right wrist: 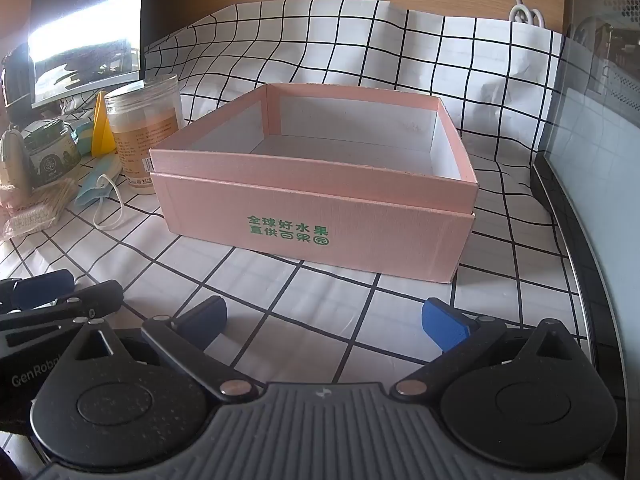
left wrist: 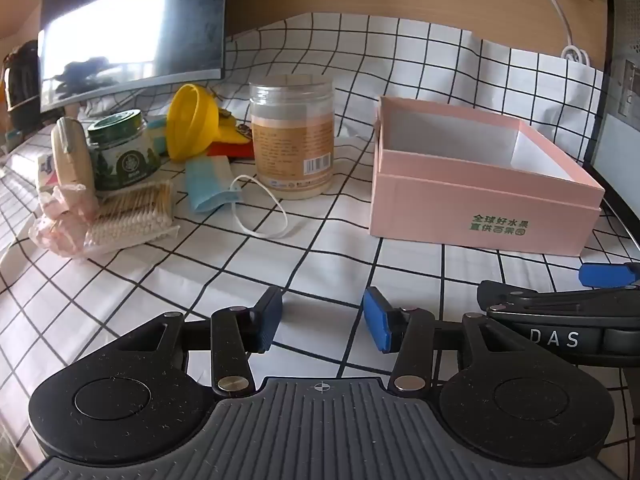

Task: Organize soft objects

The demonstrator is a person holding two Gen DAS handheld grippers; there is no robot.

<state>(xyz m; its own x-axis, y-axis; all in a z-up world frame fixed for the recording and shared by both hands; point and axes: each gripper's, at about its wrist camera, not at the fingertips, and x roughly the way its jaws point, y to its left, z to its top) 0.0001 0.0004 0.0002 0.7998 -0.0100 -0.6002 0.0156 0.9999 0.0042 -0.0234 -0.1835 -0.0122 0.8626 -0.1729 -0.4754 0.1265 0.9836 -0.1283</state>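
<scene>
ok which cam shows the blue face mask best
The left wrist view. The blue face mask lies there in full, folded, beside the clear jar, its white ear loop spread on the checked cloth. In the right wrist view the mask sits small at the left edge, partly hidden behind its loop.

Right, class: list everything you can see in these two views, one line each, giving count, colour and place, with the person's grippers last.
box: one, pink, empty, right of the jars
tall jar: one, clear with tan label, left of the box
mask: one, blue, white loop, in front of the tall jar
funnel: one, yellow, left of the tall jar
green jar: one, far left
swabs: one pack, white tips, in front of the green jar
cloth: one, white with black grid, under everything
monitor: one, dark, back left
left gripper: black, blue pads, open, empty
right gripper: same, open wide, empty
</scene>
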